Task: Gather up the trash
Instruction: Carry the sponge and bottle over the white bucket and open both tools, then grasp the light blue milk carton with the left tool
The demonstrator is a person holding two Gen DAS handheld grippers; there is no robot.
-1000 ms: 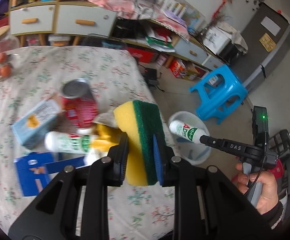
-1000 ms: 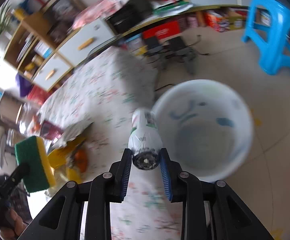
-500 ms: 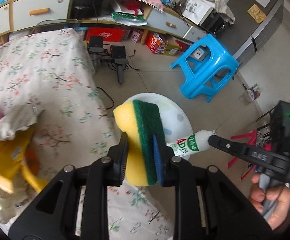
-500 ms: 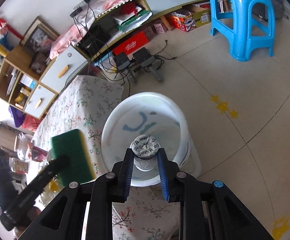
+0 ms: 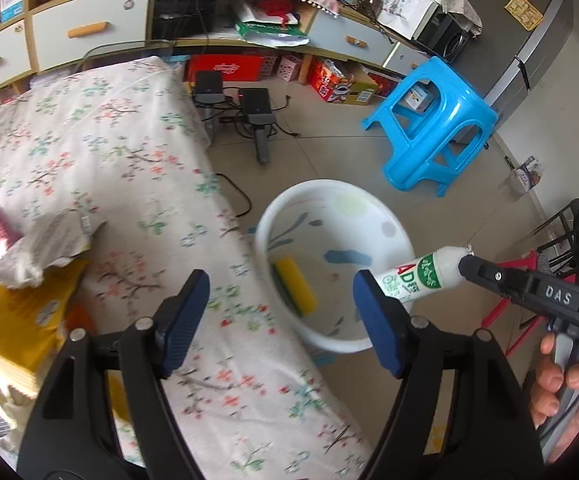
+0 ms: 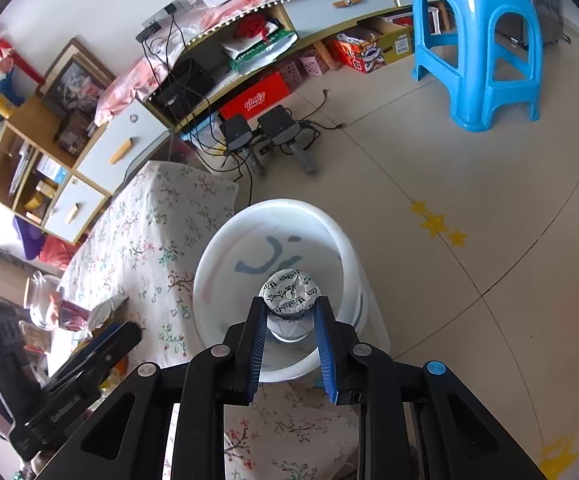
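Released since half a second ago, the sponge point(image 5: 294, 285) no longer sits between the left gripper point(image 5: 279, 312) pads; it now lies inside the white basin point(image 5: 389, 236), leaning against the wall nearest the flowered bed cover point(image 5: 101, 160), yellow side up with its green edge toward that wall. The left gripper's jaws are opening, with nothing between them, and they hang over the basin's near rim and the edge of the cover.

The right gripper point(image 6: 289, 316) is clamped on a small white bottle point(image 6: 289, 294), both blue pads pressing its sides. From the right wrist view the bottle's foil-sealed end faces the camera and sits directly above the basin's interior. From the left wrist view the same bottle shows its green and red label and pokes out over the basin's far rim, held by the black fingers of the right gripper, with a hand point(image 5: 561, 384) on its handle.

Beside the basin, on the cover, lie a crumpled grey wrapper point(image 5: 45, 248) and a yellow packet point(image 5: 21, 320); what lies past them at the frame's edge is too blurred to name. Beyond the basin on the floor stands a blue stool point(image 5: 437, 120).
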